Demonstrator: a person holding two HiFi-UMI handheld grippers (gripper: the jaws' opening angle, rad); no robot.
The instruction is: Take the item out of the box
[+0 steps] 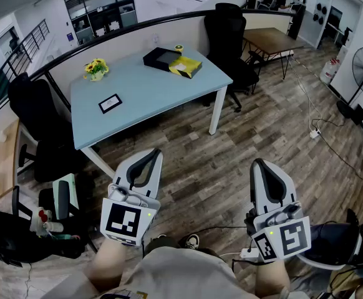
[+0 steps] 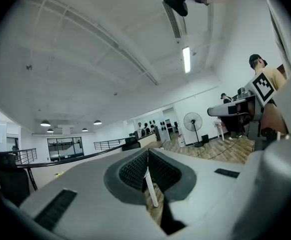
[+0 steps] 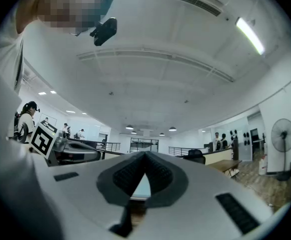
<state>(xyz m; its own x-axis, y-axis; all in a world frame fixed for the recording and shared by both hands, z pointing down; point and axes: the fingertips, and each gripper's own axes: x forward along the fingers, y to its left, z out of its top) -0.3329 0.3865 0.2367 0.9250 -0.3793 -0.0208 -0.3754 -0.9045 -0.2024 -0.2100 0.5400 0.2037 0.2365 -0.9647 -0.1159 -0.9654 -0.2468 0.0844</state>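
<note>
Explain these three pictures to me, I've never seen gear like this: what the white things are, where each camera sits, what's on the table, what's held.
No robot: a person holds two white hand tools, each with two jaws. The head view looks down from the person's head onto the left gripper and right gripper. The other two pictures come from cameras riding on each gripper, looking along its jaws. Both pairs of jaws are together, holding nothing. Ahead stands a light blue table with a black box, a yellow item beside it, potted flowers and a small framed card.
</note>
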